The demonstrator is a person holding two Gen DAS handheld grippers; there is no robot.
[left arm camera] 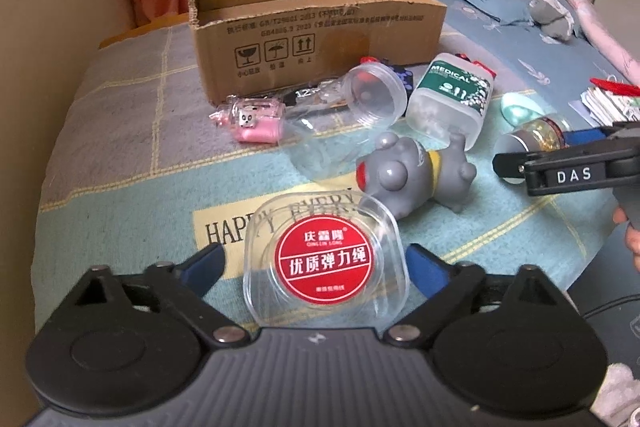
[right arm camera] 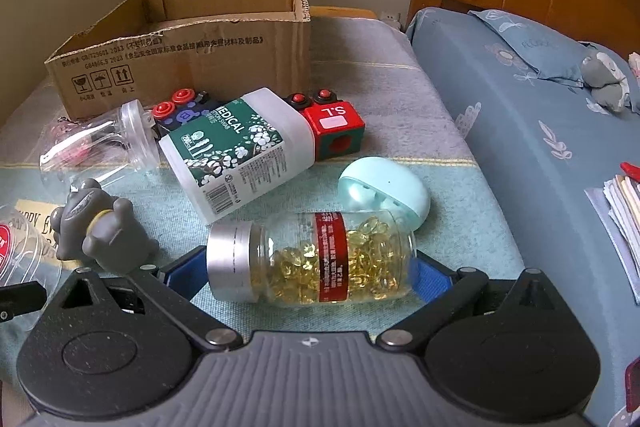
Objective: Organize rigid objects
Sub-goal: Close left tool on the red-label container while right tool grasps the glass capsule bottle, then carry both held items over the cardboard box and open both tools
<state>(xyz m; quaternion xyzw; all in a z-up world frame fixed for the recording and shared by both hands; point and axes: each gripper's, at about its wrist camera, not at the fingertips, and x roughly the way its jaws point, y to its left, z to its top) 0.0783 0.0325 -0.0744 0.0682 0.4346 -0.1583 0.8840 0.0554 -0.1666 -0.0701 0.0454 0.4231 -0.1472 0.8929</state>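
My left gripper (left arm camera: 316, 267) is open around a clear square box with a red round label (left arm camera: 326, 259); its blue pads stand apart from the box sides. My right gripper (right arm camera: 306, 275) is open around a lying jar of yellow capsules (right arm camera: 312, 259) with a silver cap; whether the pads touch it I cannot tell. The right gripper also shows in the left wrist view (left arm camera: 560, 167). An open cardboard box (left arm camera: 312, 23) stands at the back on the bed; it also shows in the right wrist view (right arm camera: 188, 43).
On the bedspread lie a grey toy figure (left arm camera: 416, 175), a clear jar (left arm camera: 348, 115), a white MEDICAL swab container (right arm camera: 240, 155), a pink keychain toy (left arm camera: 256, 119), a red toy block (right arm camera: 336, 131) and a mint egg-shaped case (right arm camera: 384, 191). Papers (right arm camera: 624, 203) lie right.
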